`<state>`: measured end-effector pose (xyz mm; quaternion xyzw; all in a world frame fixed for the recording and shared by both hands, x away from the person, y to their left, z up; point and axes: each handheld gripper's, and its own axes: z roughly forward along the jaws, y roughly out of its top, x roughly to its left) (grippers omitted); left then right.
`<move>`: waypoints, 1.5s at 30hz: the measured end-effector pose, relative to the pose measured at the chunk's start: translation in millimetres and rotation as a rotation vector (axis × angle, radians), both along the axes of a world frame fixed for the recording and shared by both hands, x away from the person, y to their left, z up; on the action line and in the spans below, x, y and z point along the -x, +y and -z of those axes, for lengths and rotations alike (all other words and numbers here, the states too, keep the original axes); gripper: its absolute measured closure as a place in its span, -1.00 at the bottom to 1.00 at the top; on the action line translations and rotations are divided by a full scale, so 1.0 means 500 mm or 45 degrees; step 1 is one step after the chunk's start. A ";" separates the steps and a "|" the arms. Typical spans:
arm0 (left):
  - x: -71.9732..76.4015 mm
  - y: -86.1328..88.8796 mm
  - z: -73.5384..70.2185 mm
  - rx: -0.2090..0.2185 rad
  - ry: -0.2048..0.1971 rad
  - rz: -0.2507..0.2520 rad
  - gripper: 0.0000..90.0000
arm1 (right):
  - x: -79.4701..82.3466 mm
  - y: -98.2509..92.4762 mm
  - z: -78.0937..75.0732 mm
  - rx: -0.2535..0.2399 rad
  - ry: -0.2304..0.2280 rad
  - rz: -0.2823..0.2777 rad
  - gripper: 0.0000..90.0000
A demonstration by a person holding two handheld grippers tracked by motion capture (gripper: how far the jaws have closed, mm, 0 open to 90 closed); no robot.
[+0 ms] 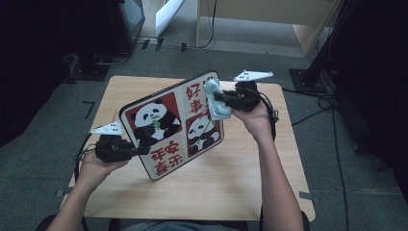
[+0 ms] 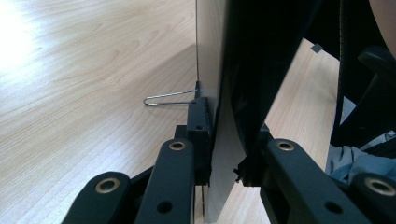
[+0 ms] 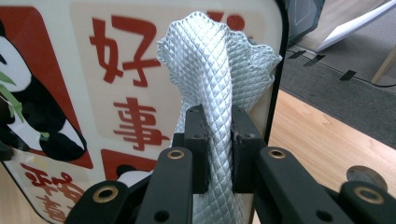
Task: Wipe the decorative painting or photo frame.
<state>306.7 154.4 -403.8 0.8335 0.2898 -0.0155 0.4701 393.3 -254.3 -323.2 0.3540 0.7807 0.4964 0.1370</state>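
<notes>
A flat panda tray [image 1: 168, 125] with red characters is held tilted above the wooden table [image 1: 226, 178]. My left gripper [image 1: 137, 150] is shut on its near left edge; in the left gripper view the tray's edge [image 2: 219, 154] is pinched between the jaws, with my left gripper [image 2: 226, 163] around it. My right gripper [image 1: 222, 102] is shut on a pale grey-green quilted cloth [image 1: 215, 101] pressed against the tray's upper right face. In the right gripper view the cloth [image 3: 210, 79] rises bunched from my right gripper [image 3: 219, 135] in front of the tray [image 3: 93, 93].
A thin wire clip [image 2: 170, 98] lies on the table beside the tray's edge. Cables [image 1: 322, 103] trail on the grey floor at right. A wooden shelf leg [image 1: 202, 24] and dark stands sit beyond the table's far edge.
</notes>
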 end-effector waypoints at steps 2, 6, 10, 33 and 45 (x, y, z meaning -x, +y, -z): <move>0.000 0.000 0.000 0.001 0.001 -0.001 0.76 | 0.000 0.000 0.004 0.005 0.012 0.001 0.79; 0.000 0.000 0.000 0.000 0.001 0.001 0.76 | 0.001 -0.002 0.015 0.012 0.019 -0.003 0.79; -0.001 0.000 0.000 0.003 0.004 0.004 0.76 | 0.003 -0.007 0.031 0.003 0.013 -0.009 0.79; -0.002 0.000 -0.001 -0.003 -0.001 0.015 0.76 | 0.018 -0.015 0.109 0.029 0.098 0.004 0.79; -0.001 0.001 0.000 0.003 -0.001 0.020 0.75 | 0.028 -0.023 0.157 0.050 0.138 0.020 0.79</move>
